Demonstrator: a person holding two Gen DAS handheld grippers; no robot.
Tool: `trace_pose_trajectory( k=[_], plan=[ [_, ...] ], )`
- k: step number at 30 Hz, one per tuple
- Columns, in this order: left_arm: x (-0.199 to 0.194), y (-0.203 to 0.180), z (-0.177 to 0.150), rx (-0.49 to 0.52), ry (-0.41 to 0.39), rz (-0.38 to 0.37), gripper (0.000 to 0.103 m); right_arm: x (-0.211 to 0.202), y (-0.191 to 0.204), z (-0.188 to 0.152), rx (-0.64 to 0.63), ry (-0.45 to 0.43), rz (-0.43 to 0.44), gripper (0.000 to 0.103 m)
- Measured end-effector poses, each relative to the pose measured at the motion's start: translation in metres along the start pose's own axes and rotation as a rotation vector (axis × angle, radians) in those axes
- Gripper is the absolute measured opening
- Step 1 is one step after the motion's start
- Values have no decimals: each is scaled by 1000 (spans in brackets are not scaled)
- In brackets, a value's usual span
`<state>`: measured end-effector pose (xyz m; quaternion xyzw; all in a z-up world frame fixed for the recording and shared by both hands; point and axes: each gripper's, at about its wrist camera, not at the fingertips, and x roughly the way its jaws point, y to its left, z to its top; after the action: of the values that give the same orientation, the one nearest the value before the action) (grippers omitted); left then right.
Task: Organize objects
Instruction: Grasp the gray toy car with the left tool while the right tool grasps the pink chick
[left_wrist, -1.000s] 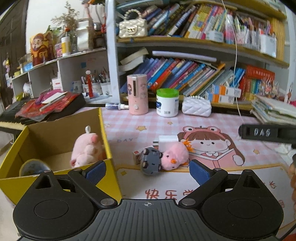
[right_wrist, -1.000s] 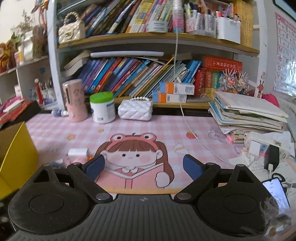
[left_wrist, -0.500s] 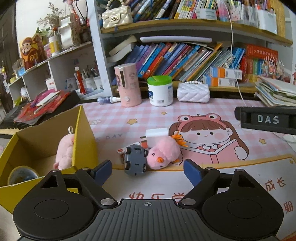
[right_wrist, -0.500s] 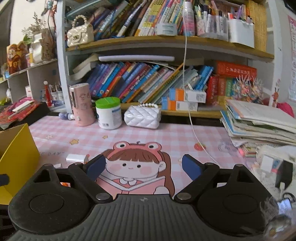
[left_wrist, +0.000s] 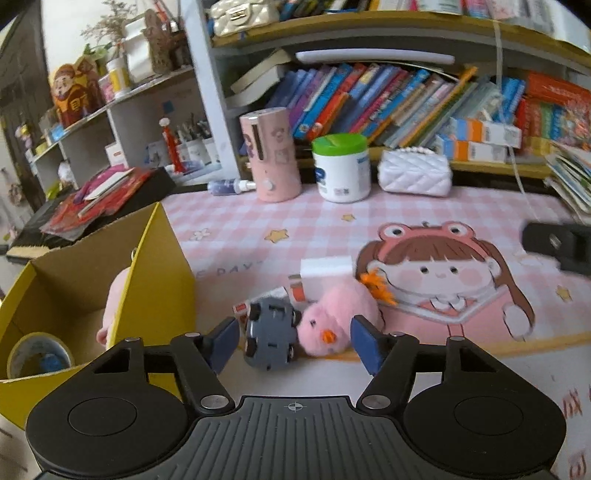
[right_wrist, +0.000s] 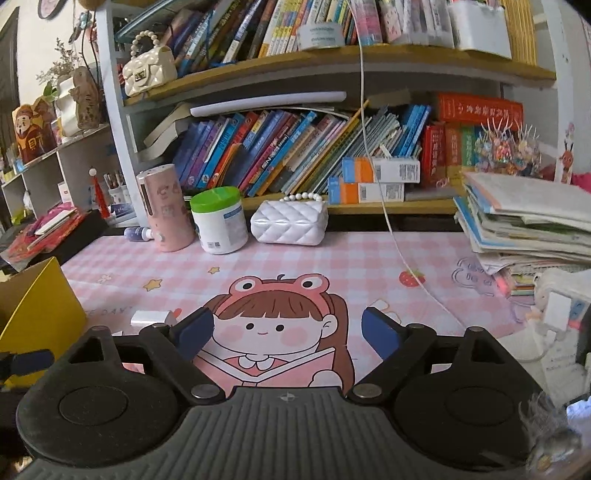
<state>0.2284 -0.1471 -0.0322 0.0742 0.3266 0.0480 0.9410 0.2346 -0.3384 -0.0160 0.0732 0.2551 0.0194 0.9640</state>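
Note:
A grey toy car (left_wrist: 271, 332) lies upside down against a pink duck plush (left_wrist: 332, 321) on the pink mat. Both sit between the blue pads of my left gripper (left_wrist: 291, 332), whose jaws are closing; I see small gaps at the pads. Behind them lie a white box (left_wrist: 325, 269) and small cards (left_wrist: 258, 299). To the left, a yellow cardboard box (left_wrist: 155, 280) holds a pink plush (left_wrist: 114, 306) and a tape roll (left_wrist: 38, 354). My right gripper (right_wrist: 288, 328) hovers over the mat's cartoon girl, jaws closing slightly with nothing between them.
A pink cylinder (left_wrist: 269, 155), a green-lidded white jar (left_wrist: 341, 166) and a white quilted purse (left_wrist: 415, 171) stand at the back under crowded bookshelves. A stack of books (right_wrist: 528, 221) and a charger with cables (right_wrist: 554, 310) crowd the right side.
My left gripper has come forward and down to the car and duck, and its jaws have narrowed around them. My right gripper has advanced a little over the mat.

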Motion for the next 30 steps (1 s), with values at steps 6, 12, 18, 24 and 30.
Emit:
trace_pose_trajectory(
  k=[6, 12, 18, 24, 30],
  plan=[
    [24, -5, 7, -35, 21, 61, 66, 7, -6, 1, -7, 0, -1, 87],
    [53, 8, 15, -128, 68, 103, 66, 17, -6, 2, -22, 3, -8, 87],
    [85, 25, 13, -222, 194, 72, 65, 23, 3, 4, -55, 9, 23, 87],
    [84, 25, 5, -206, 231, -25, 55, 27, 10, 4, -63, 37, 51, 87],
    [44, 16, -7, -140, 206, -120, 55, 43, 20, -2, -25, 145, 95, 87]
  ],
)
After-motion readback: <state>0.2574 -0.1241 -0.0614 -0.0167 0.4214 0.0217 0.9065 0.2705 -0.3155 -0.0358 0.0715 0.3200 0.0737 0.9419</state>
